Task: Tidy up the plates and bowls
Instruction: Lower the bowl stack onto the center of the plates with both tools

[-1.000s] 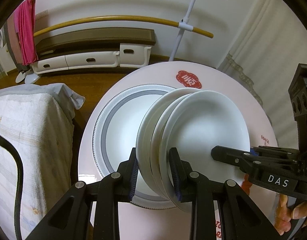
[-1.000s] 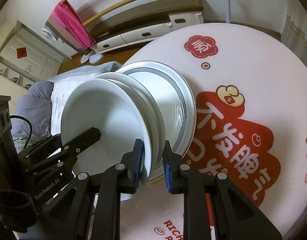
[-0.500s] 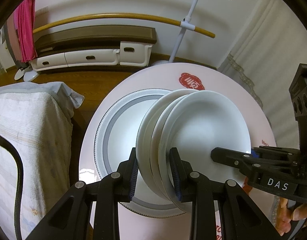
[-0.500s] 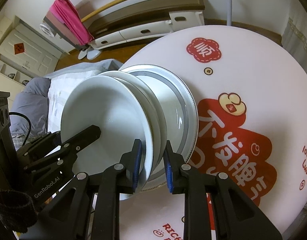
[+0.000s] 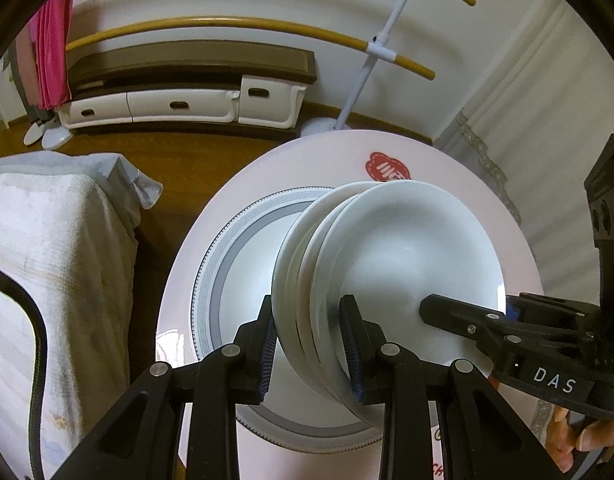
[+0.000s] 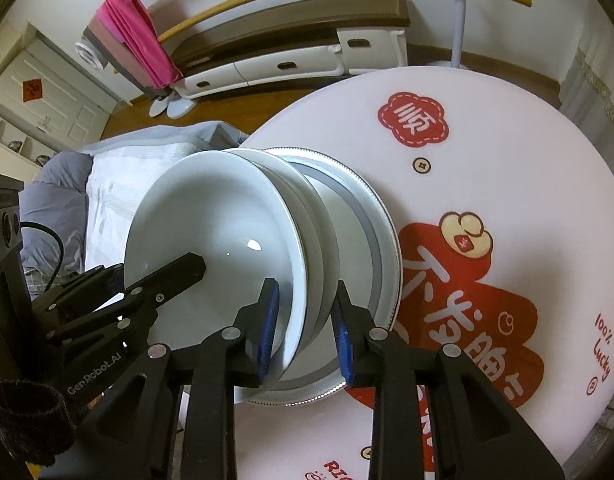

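hand [image 5: 583, 436] cropped (lower right), red lettering [image 6: 467, 304] cut

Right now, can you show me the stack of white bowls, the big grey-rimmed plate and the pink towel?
stack of white bowls [image 5: 407, 256], left wrist view, top bowl's inside.
big grey-rimmed plate [image 5: 217, 280], left wrist view, patterned rim.
pink towel [image 6: 137, 36], right wrist view, hanging folds.

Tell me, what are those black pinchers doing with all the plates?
A person holds a black gripper in each hand. The left gripper clamps one edge of a stack of white round plates. The right gripper straddles the opposite edge, its jaws opening. The stack sits over a big grey-rimmed plate on the round pink table.
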A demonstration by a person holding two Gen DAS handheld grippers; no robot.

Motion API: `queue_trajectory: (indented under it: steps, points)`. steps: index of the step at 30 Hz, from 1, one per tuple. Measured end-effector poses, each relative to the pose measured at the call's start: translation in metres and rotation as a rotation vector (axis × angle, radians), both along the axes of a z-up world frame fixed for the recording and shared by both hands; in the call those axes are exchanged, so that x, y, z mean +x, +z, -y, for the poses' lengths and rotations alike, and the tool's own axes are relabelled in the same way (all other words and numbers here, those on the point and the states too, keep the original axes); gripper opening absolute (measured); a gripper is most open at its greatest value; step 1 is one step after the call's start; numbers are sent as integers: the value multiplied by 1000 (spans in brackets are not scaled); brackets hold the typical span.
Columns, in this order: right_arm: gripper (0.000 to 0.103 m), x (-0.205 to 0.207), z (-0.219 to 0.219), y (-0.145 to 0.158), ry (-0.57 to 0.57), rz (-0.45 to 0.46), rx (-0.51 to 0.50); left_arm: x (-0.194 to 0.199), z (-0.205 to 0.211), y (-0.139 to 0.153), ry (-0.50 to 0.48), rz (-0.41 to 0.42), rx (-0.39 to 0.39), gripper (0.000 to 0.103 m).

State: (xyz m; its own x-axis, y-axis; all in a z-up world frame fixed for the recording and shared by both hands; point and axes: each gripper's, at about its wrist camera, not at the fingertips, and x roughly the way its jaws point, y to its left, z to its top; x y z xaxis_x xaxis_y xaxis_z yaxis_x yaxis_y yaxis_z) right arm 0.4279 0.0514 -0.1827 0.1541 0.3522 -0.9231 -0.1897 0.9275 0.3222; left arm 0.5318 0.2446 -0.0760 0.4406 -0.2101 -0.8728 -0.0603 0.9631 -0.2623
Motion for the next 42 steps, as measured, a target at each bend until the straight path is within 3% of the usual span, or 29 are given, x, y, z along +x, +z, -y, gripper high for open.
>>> queue_trajectory:
  steps: [12, 33, 38, 42]
  points:
    - [31, 5, -5, 0, -15, 3, 2, 3, -14, 4, 21, -10, -27, 28]
    - [36, 10, -7, -2, -48, 10, 3, 14, -5, 5, 53, -23, -4, 30]
    - [37, 8, -7, -1, -52, 19, 3, 9, -1, 8, 80, -9, 29, 46]
    - [39, 4, -6, 2, -51, 29, 9, 4, 7, 7, 89, 1, 53, 48]
